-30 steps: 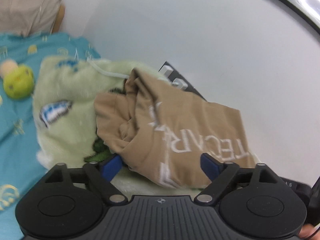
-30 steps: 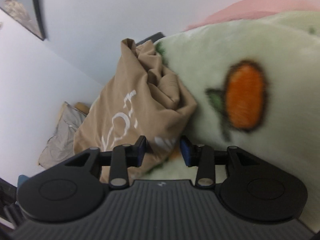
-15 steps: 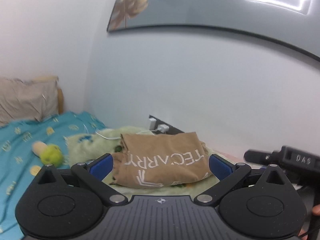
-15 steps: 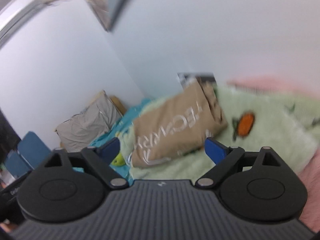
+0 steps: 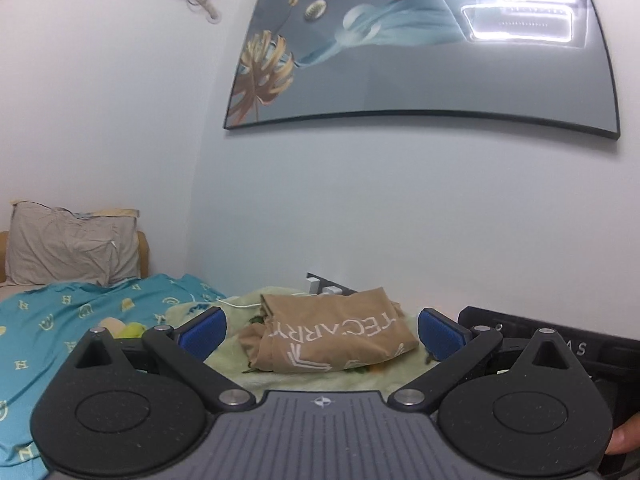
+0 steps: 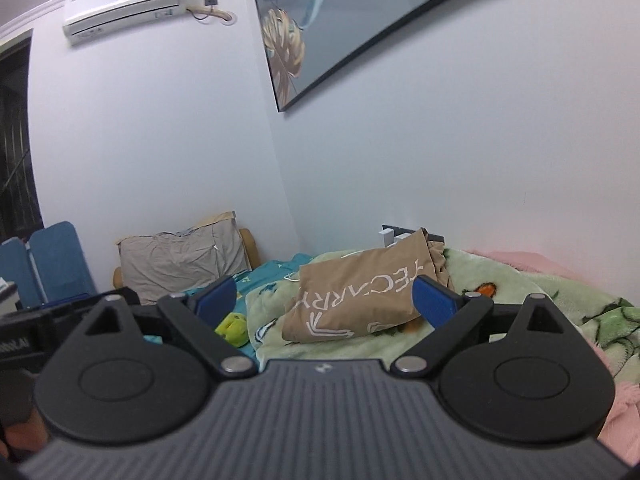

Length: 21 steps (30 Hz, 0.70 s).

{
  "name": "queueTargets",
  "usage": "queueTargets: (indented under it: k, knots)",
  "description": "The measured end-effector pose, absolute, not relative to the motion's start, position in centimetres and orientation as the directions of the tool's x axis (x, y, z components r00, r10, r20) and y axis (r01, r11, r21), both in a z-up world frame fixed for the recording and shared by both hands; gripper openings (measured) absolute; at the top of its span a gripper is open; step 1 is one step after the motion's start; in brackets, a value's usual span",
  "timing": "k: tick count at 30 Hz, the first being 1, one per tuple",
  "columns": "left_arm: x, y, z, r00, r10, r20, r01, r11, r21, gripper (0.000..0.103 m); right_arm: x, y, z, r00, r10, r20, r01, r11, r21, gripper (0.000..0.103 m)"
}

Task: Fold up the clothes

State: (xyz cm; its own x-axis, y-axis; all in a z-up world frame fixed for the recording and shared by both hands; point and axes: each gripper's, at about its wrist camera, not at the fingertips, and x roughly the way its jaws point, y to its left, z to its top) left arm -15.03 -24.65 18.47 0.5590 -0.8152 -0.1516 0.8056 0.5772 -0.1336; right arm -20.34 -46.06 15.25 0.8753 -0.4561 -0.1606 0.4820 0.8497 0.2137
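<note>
A folded tan shirt [image 5: 332, 334] printed with white lettering is seen lying on a pale green fleece blanket [image 5: 304, 378] spread over a bed, close to the white wall [image 5: 400, 220]. The shirt is shown as a compact bundle, with looser gathered cloth at the end nearest the wall. The left gripper [image 5: 322, 330] is held above the bed with its blue-padded fingers [image 5: 202, 330] spread wide and nothing gripped between them; the shirt is framed in the gap but is not touched. The right gripper [image 6: 326, 300] is likewise held with its fingers far apart and empty, the same shirt [image 6: 360, 294] being viewed between its blue pads [image 6: 434, 300] from a slightly different angle. A turquoise sheet [image 5: 44, 332] is spread to the left of the blanket, and a yellow-green soft toy [image 6: 234, 328] is seen resting on it just beside the blanket's edge. A grey pillow [image 6: 182, 260] is propped at the head of the bed. A white charger [image 5: 330, 291] and cable are visible against the wall behind the shirt. A large framed picture [image 5: 420, 48] is hung above the bed, and an air conditioner [image 6: 124, 10] is mounted high on the adjoining wall. A pink cover [image 6: 520, 262] is seen at the blanket's right.
</note>
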Motion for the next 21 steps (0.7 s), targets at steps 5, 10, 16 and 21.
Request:
queueTargets:
  k: [5,10,16,21]
  knots:
    - [-15.6,-23.0,17.4,0.594,-0.792,-0.139,0.785,0.609,-0.117,0.103,-20.3,-44.3,14.2,0.871,-0.471,-0.138,0.489,0.853,0.181,0.096]
    - [-15.4,-21.8,16.3,0.606,-0.783,-0.139,0.776,0.621,-0.111,0.103,-20.3,-42.6,13.3,0.867,-0.485,-0.114,0.497,0.855,0.147,0.096]
    - [-14.8,-20.8,14.9,0.633,-0.762,-0.139,0.756,0.647,-0.101,0.103,-19.9,-41.3,12.4,0.866,-0.493,-0.088,0.500,0.858,0.115,0.096]
    - [-15.0,-19.8,14.4,0.631,-0.768,-0.114,0.765,0.640,-0.071,0.103,-19.2,-40.8,11.8,0.866,-0.491,-0.090,0.498,0.862,0.097,0.096]
